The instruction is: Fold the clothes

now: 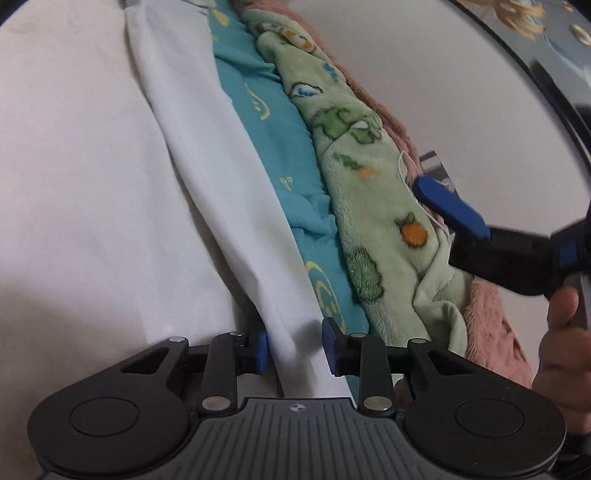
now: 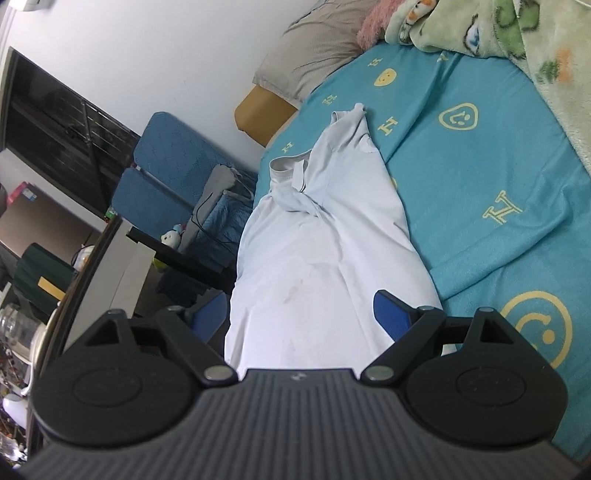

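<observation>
Spread along the bed's teal smiley-print sheet (image 2: 498, 155), pale white collared shirt (image 2: 314, 240) with fold in left claw (image 1: 293, 349), pads apart, unclamped; right claw (image 2: 301, 314) wide apart over hem; likely slip if lifted before closing, bunching cloth.

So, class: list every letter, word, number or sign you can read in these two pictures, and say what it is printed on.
"H": yellow letter repeated across the teal bedsheet.
Smiley faces: yellow signs on that sheet, no words.
Green blanket: cartoon pictures only.
White shirt: no print visible.
Shelf clutter at left: too small to read.
</observation>
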